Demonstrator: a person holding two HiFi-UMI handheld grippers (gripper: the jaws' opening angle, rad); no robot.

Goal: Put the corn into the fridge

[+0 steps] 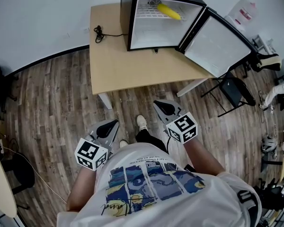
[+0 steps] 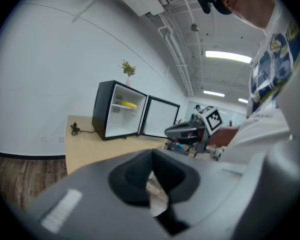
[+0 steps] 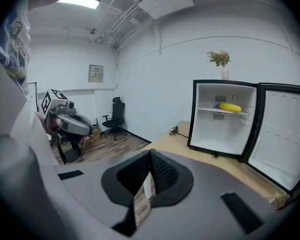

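The corn point(image 1: 169, 11) lies on the fridge's point(image 1: 125, 18) upper shelf toward its right edge, while your left gripper point(image 1: 114, 124) and right gripper point(image 1: 158, 105) are both pressed together on nothing; it looks light, stiff and smooth, so pinch across its middle if needed

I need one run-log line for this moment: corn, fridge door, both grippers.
corn: on fridge shelf | door: open | left gripper: shut, empty | right gripper: shut, empty | both short of table

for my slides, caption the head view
Corn on the open fridge shelf; left gripper and right gripper shut, empty, short of the table.
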